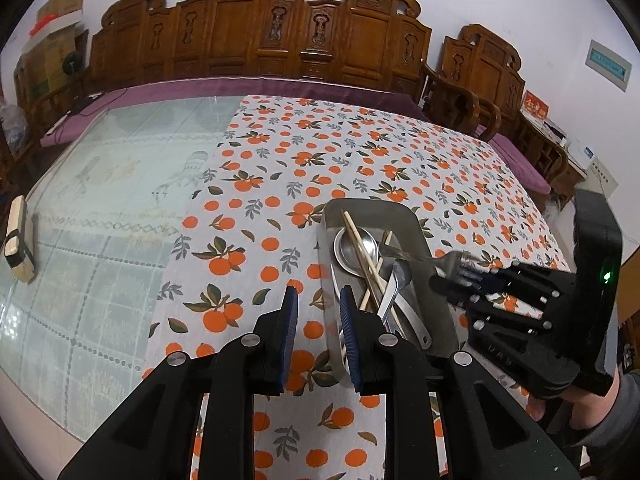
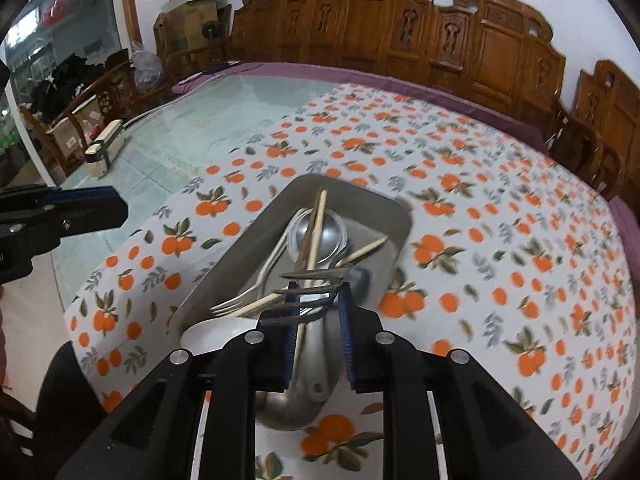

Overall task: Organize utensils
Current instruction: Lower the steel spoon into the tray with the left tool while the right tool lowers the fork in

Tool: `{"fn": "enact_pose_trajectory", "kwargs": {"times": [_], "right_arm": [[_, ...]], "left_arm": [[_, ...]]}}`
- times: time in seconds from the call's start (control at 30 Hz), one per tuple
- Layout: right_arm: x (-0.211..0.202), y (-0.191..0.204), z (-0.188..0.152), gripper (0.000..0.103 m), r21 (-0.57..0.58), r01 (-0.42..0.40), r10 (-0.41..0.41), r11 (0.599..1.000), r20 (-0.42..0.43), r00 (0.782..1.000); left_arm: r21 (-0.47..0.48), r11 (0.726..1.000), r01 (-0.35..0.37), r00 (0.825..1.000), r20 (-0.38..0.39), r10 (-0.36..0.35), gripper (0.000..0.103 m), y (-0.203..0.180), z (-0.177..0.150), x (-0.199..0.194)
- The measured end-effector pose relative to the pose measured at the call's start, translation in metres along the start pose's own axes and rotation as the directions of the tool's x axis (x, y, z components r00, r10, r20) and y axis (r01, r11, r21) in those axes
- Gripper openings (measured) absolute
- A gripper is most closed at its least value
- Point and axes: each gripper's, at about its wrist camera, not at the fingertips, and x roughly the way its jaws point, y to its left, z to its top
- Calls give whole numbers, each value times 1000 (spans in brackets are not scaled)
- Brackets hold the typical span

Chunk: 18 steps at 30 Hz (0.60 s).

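A metal tray [image 1: 372,206] [image 2: 352,192] sits on the orange-print cloth [image 1: 280,152]. It holds wooden chopsticks [image 1: 362,252] [image 2: 318,224], a round spoon [image 1: 348,254] [image 2: 332,236], a pale fork [image 2: 236,302] and other steel utensils. My right gripper [image 1: 460,276] [image 2: 316,296] hovers over the tray's near right side. A steel fork [image 1: 448,260] [image 2: 308,294] lies blurred across its fingertips, its handle reaching over the tray. The blue pads stand apart and do not clamp it. My left gripper [image 1: 318,298] [image 2: 114,208] is open and empty at the tray's near left rim.
A pale box with black bands [image 1: 18,236] [image 2: 104,148] lies on the bare glass tabletop [image 1: 120,200] to the left. Carved wooden benches [image 1: 260,32] with purple cushions line the far and right sides. A person's hand [image 1: 592,400] holds the right gripper.
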Motion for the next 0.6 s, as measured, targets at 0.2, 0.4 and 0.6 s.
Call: {"fn": "enact_pose_trajectory", "kwargs": {"times": [0.2, 0.4, 0.6], "right_arm": [[15, 7, -7, 22, 14, -59, 60, 998, -49, 997], [18, 15, -10, 24, -1, -95, 95, 995, -71, 993], [6, 13, -12, 24, -11, -114, 114, 993, -61, 992]], "left_arm": [[-3, 1000, -6, 1000, -1, 6, 20, 3, -1, -3], [-1, 1000, -9, 1000, 4, 9, 20, 3, -1, -6], [7, 1000, -12, 1000, 11, 11, 20, -1, -1, -9]]}}
